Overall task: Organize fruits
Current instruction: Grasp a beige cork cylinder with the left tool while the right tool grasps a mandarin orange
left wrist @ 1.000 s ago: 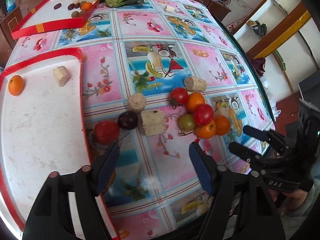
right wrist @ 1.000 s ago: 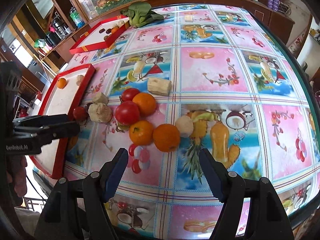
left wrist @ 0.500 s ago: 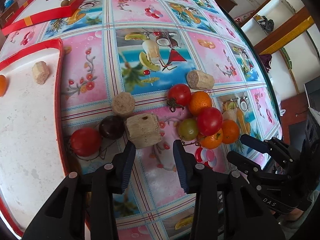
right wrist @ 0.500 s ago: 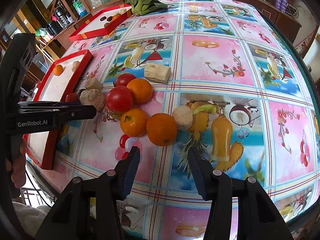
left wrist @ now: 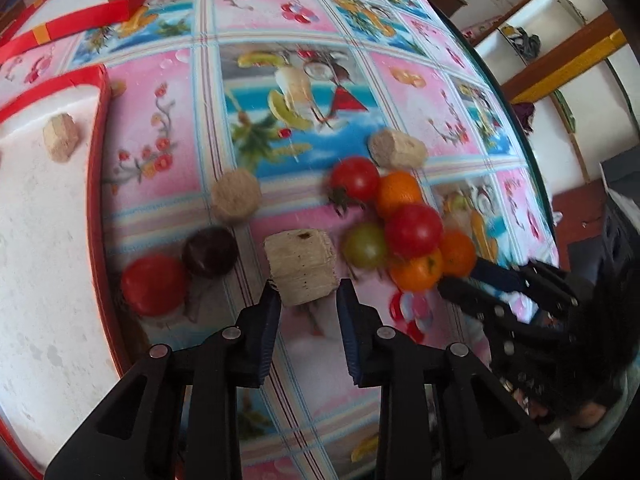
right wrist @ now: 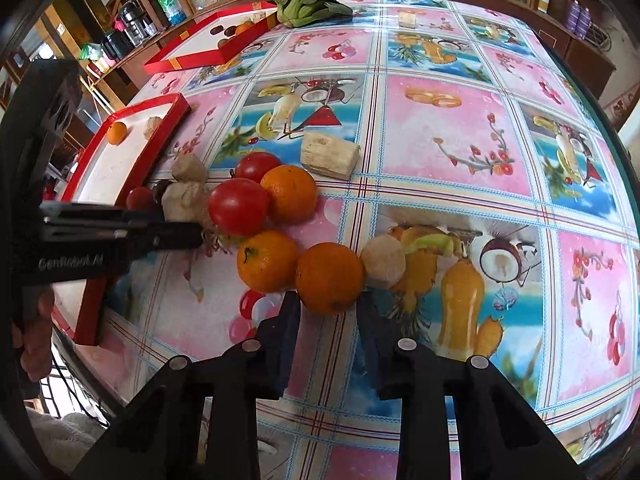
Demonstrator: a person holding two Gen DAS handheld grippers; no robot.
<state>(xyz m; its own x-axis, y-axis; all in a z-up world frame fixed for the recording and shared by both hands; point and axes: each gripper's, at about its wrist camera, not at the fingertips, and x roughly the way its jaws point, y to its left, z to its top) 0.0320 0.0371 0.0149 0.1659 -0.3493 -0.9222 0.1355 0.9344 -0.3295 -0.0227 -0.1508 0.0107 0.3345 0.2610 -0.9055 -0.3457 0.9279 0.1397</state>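
My left gripper is closing, and its blue pads press the near corners of a beige fibrous block on the tablecloth. A dark plum and a red tomato lie left of the block. To its right is a cluster of tomatoes and oranges. My right gripper is closing on the nearest orange, pads against its lower sides. Another orange and a round beige piece touch that orange on either side. Each gripper shows in the other's view.
A red-rimmed white tray at the left holds one orange and a beige piece. A second red tray and leafy greens sit at the far end. The table edge curves close on the right.
Both grippers went from wide open to closed. The left one dropped forward onto the beige block. The right one closed around the nearest orange without travelling much.
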